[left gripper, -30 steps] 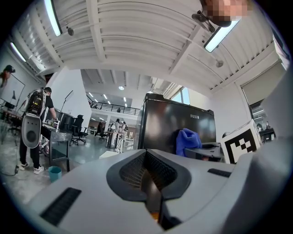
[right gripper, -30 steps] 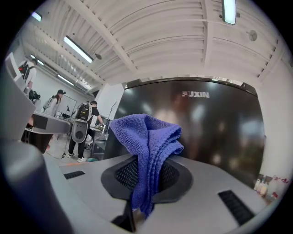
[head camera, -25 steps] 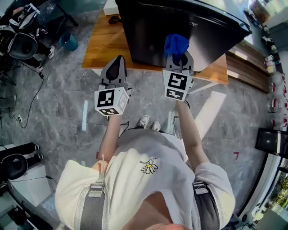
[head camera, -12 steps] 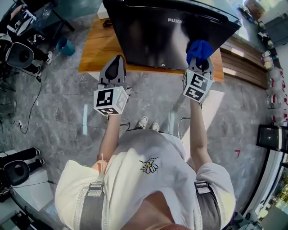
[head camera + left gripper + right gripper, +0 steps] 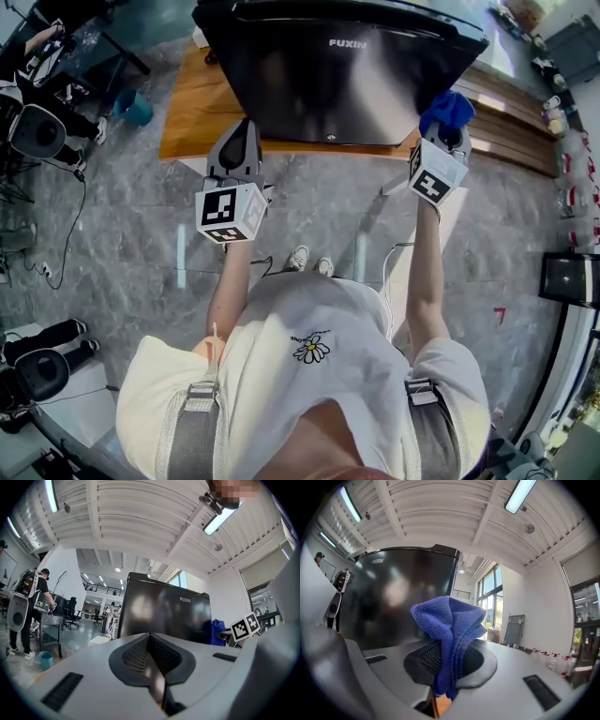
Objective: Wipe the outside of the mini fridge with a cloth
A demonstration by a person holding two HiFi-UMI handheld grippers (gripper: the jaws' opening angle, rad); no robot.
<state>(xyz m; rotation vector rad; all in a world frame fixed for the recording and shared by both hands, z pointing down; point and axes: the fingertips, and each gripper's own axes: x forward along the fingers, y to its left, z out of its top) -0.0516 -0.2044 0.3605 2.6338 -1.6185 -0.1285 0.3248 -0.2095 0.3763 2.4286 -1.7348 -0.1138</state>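
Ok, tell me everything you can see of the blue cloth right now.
The blue cloth is a fuzzy, microfibre-looking rag with a stitched hem, bunched into upright folds. Its lower part is pinched in the right gripper, whose fingers are shut on it, and the rest bulges out past the tips. It sits at the lower right edge of the black mini fridge, by its glossy front. I cannot tell whether it actually touches the fridge.

Right claw [image 5: 446, 133], clamped on blue cloth [image 5: 447, 107], swept rightward across mini fridge [image 5: 328, 84] front: from middle of door a second ago, through right part, now at door's right edge. Right arm reaches further out to side. Fridge sits fuller in head view.
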